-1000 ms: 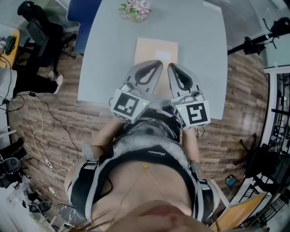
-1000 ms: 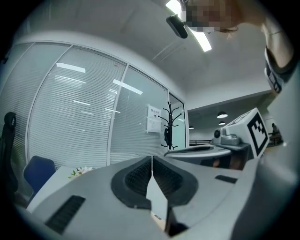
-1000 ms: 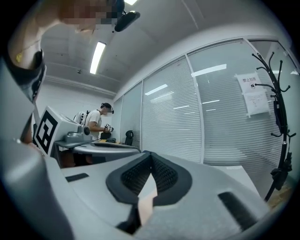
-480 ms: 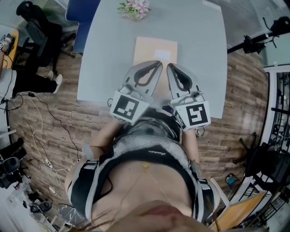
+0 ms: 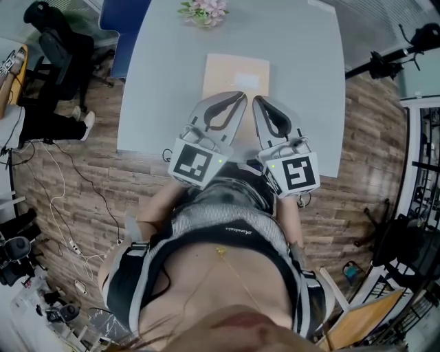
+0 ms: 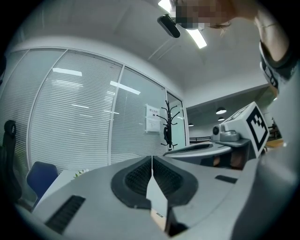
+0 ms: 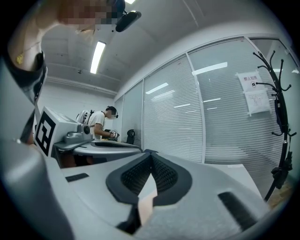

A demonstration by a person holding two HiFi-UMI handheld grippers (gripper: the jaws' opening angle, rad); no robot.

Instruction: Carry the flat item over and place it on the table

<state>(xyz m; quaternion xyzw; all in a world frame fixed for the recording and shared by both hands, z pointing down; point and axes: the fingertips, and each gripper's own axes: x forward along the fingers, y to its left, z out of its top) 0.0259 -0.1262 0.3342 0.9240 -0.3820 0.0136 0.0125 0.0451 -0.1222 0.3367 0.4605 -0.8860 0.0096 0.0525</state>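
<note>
A flat tan envelope [image 5: 237, 72] with a white label lies over the grey table [image 5: 158, 82] in the head view; whether it rests on the surface I cannot tell. Both grippers reach side by side to its near edge. My left gripper [image 5: 236, 97] is shut on that edge. In the left gripper view the thin sheet [image 6: 157, 201] shows edge-on, pinched between the ribbed pads [image 6: 138, 178]. My right gripper [image 5: 259, 102] is likewise shut on the envelope [image 7: 146, 199], whose edge runs between its closed pads [image 7: 164, 174]. The grippers hide the envelope's near part.
A small pot of pink flowers [image 5: 205, 12] stands at the table's far edge. A blue chair [image 5: 124, 27] and a black office chair [image 5: 62, 48] stand at the left, with cables [image 5: 62, 199] on the wooden floor. A coat rack [image 7: 281, 117] and a person [image 7: 101, 123] are in the room.
</note>
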